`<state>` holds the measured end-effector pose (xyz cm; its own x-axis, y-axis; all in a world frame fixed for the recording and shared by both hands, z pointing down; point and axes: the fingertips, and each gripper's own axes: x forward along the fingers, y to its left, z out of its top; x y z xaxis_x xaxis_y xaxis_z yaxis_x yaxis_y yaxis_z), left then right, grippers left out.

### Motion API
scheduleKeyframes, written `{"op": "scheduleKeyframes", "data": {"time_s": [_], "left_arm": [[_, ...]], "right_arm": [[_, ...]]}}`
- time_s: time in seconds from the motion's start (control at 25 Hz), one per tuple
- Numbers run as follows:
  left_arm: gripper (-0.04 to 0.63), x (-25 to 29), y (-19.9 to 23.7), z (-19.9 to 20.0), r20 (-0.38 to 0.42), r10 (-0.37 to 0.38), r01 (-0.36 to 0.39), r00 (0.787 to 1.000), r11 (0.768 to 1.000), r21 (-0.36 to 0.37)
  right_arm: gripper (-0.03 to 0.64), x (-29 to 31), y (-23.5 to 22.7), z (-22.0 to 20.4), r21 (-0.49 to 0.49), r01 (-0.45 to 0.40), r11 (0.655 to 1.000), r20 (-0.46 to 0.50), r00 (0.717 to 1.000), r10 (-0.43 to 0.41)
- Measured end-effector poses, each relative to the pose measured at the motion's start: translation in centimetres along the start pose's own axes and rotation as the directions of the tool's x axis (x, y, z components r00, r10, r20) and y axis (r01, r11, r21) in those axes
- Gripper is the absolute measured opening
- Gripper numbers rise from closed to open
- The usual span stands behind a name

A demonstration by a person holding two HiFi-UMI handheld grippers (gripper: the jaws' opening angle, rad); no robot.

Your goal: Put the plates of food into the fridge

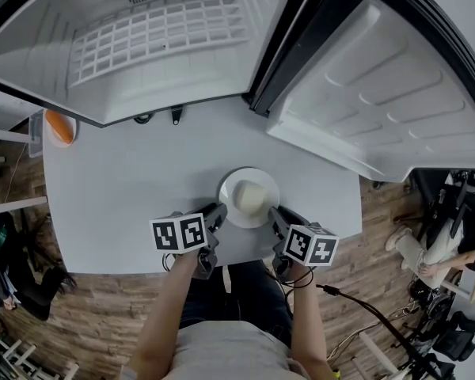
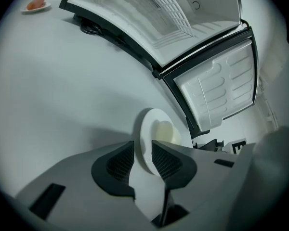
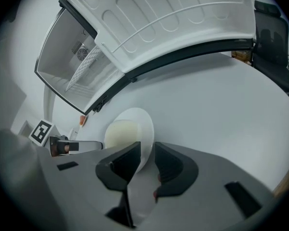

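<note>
Your plate (image 1: 228,192), with a pale mound of food (image 1: 252,198), sits on the desk (image 1: 119,196) just in front of the open fridge (image 1: 158,46); your left tool (image 1: 218,213) is released, jaws astride the plate's rim; your right tool (image 1: 275,216) is likewise released, astride the opposite rim.

Your grey tabletop (image 1: 119,196) is carrying a white plate (image 1: 226,190) of pale food (image 1: 252,199) at the middle of its near edge. A small plate (image 2: 45,6) of orange food (image 1: 59,126) is sitting at its far left corner, and the open fridge (image 1: 158,62) is standing along its far edge.
</note>
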<state>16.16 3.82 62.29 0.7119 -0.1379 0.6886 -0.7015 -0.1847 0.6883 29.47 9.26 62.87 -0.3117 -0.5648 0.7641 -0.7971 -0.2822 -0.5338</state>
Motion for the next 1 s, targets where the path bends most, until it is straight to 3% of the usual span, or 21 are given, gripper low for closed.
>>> {"op": "scheduleKeyframes", "data": {"time_s": [0.6,0.8,1.0], "left_arm": [[0.097,1.1,-0.7,-0.2,-0.004,-0.008,0.008,1.000,0.997,-0.072],[0.095,1.1,-0.4,-0.1,0.024,0.000,0.003,1.000,0.993,-0.118],[0.043,0.5,0.2,0.0,0.072,0.011,0.000,0.997,0.988,-0.154]], "right_arm": [[0.081,0.2,-0.2,0.3,0.081,-0.043,0.996,-0.007,0.999,0.044],[0.080,0.4,-0.1,0.3,0.154,-0.071,0.985,0.014,0.997,0.069],[0.052,0.3,0.1,0.2,0.205,-0.100,0.974,0.022,0.995,0.097]]}}
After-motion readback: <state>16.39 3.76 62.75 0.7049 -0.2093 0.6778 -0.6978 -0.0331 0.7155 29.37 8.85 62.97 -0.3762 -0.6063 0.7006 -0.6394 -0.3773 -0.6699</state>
